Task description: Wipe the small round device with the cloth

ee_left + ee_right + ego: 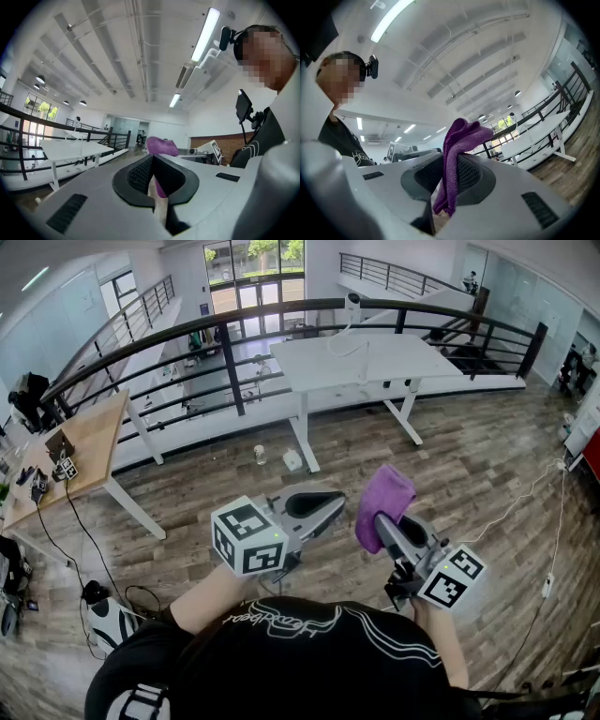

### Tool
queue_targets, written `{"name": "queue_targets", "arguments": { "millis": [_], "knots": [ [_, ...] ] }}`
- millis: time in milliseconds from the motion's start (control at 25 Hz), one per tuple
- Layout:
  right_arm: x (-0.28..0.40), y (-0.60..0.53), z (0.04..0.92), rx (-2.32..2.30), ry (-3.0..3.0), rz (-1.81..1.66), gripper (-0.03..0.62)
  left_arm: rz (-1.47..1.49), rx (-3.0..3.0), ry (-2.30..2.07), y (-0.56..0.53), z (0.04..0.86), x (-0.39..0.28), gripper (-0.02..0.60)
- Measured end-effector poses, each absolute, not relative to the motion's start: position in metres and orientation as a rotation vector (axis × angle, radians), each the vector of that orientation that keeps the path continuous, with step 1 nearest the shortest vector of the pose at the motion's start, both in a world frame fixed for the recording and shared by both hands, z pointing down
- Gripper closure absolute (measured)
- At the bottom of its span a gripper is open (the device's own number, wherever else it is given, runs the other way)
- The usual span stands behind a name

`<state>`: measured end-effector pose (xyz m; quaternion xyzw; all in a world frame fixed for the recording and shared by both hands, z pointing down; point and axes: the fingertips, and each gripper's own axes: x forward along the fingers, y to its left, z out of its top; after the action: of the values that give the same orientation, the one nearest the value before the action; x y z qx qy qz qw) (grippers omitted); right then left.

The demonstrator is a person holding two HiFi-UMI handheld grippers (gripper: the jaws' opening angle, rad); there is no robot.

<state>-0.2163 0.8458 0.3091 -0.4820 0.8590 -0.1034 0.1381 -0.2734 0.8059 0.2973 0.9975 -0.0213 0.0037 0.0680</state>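
Observation:
My right gripper (387, 524) is shut on a purple cloth (382, 501), which sticks up folded from between its jaws (457, 150). My left gripper (322, 506) is shut with nothing in it; its jaws meet in the left gripper view (154, 183), and the cloth (161, 145) shows beyond them. Both grippers are held level in front of the person's chest, tips close together and facing each other. A small round white device (353, 300) with a cable stands at the far edge of the white desk (375, 362), well away from both grippers; it also shows in the left gripper view (78, 119).
A black railing (281, 320) curves behind the white desk. A wooden table (89, 442) with small gear stands at the left. Two small objects (292, 460) lie on the wood floor by the desk leg. Cables run over the floor at right (525, 498).

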Motion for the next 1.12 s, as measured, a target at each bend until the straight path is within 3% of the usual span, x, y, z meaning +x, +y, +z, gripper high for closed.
{"name": "queue_targets", "arguments": {
  "millis": [640,1120],
  "knots": [
    [-0.216,0.845,0.318,-1.426,2.507,-0.293,0.531,0.01,2.96,-0.062,0.803,0.305,-0.274,0.572],
    [-0.18,0.763,0.326,-1.434,2.492,-0.33,0.533,-0.03,2.919,-0.072,0.72,0.317,-0.247,0.572]
  ]
}}
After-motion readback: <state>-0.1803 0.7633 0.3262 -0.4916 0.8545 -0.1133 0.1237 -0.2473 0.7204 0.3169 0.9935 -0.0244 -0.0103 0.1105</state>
